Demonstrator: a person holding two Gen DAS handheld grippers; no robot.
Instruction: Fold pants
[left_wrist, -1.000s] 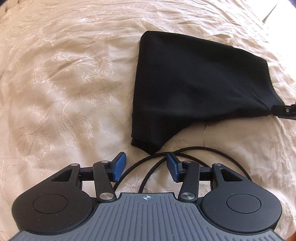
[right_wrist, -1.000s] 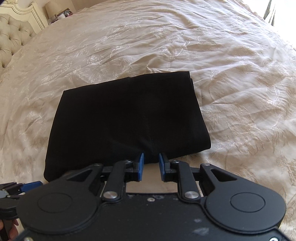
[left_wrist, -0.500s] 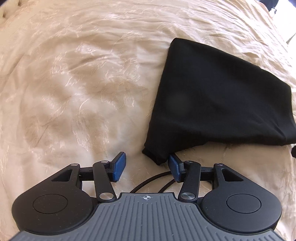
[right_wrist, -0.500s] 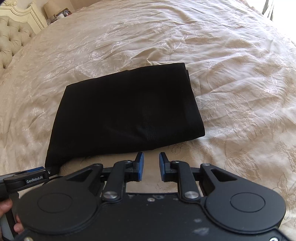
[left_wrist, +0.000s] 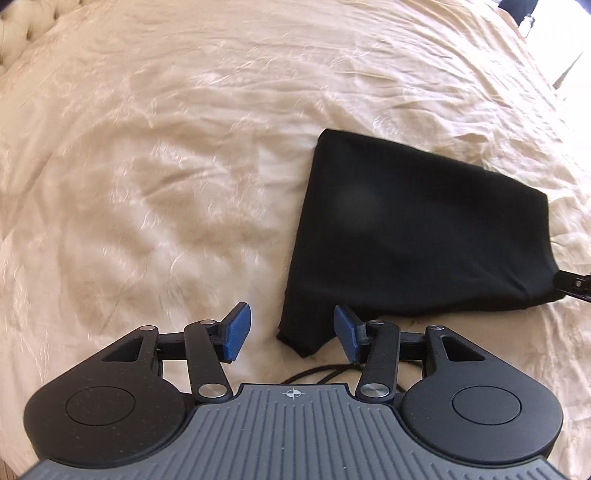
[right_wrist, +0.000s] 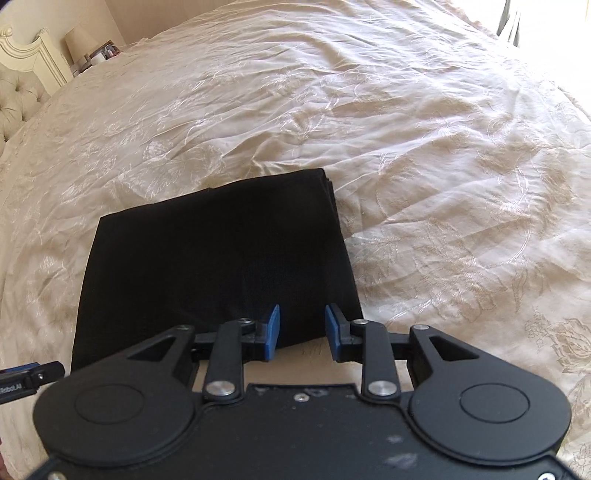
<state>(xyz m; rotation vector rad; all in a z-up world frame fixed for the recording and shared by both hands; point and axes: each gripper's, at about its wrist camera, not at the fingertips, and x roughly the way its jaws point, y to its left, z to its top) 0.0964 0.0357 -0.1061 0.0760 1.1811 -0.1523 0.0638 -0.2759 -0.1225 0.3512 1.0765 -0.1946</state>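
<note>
Lying folded on cream bedspread (right_wrist: 424, 155): black pants (right_wrist: 218, 254). Black cable (left_wrist: 314, 373) trailing near. Left gripper (left_wrist: 291, 332) hovering, jaws spread, empty. Right gripper (right_wrist: 302, 332) just widening, holding nothing.

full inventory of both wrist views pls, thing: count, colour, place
pants: 1, black, folded into a compact stack on the bed, lying just ahead of both claws
bedspread: 1, cream with an embroidered floral pattern, wrinkled, covers the whole bed
headboard: 1, cream, tufted, upper left corner of the right wrist view
lamp: 1, pale shade, beside the headboard, with small items next to it too small to tell
cable: 1, black, looped on the bedspread just in front of the left claw's body
left claw: 1, black with blue pads, open, near corner of the pants seen between the pads, not gripped
right claw: 1, black with blue pads, jaws have just been opening, open over the near edge of the pants
</note>
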